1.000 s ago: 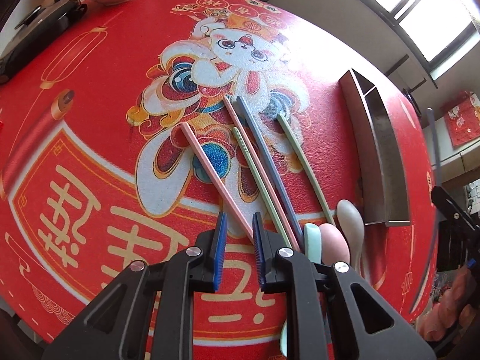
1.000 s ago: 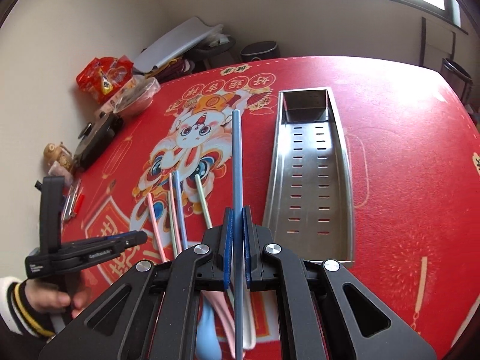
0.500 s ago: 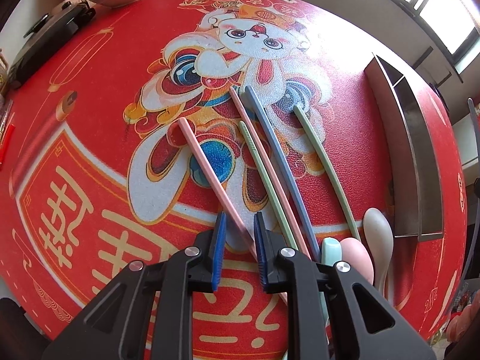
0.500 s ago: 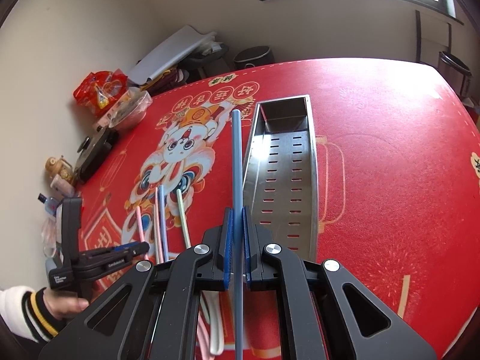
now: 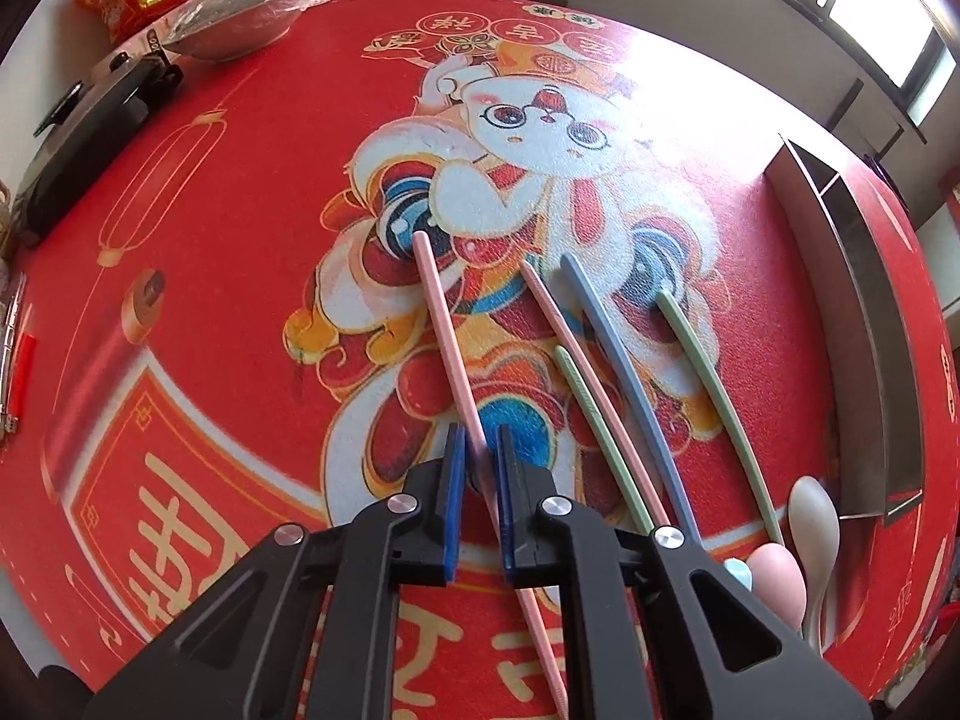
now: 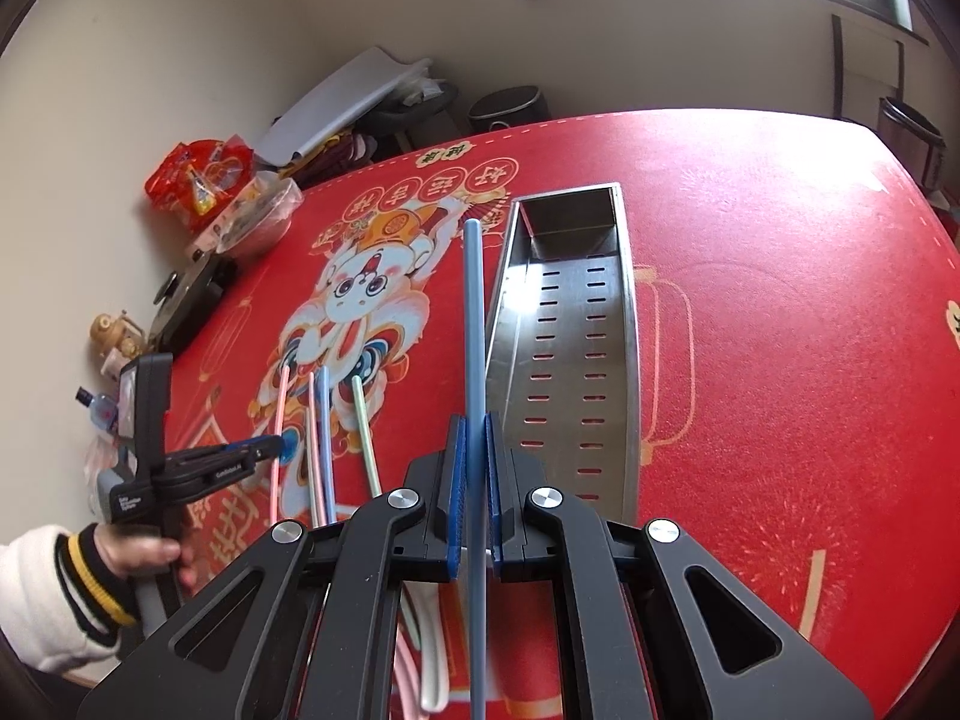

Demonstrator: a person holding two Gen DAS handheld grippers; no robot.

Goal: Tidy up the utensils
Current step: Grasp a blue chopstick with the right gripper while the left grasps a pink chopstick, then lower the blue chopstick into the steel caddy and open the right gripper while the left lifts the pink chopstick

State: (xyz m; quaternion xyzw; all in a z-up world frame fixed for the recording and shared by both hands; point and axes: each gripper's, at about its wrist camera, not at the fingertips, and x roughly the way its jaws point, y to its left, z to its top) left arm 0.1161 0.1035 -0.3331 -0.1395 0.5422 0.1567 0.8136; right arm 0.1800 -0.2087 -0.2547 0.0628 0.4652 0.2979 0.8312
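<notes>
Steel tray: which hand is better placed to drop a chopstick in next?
Right. Its tongs already grip a blue chopstick beside the tray; the left tongs straddle a pink chopstick farther away.

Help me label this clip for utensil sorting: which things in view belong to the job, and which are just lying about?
Belongs to the job:
- blue chopstick, clamped in the right hand-held gripper
- pink chopstick, between the left hand-held gripper's pads
- steel tray
- spoons

Lying about:
- snack bag
- covered bowl
- black case

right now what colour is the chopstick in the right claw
Blue chopstick, clearest in the right wrist view.
</notes>
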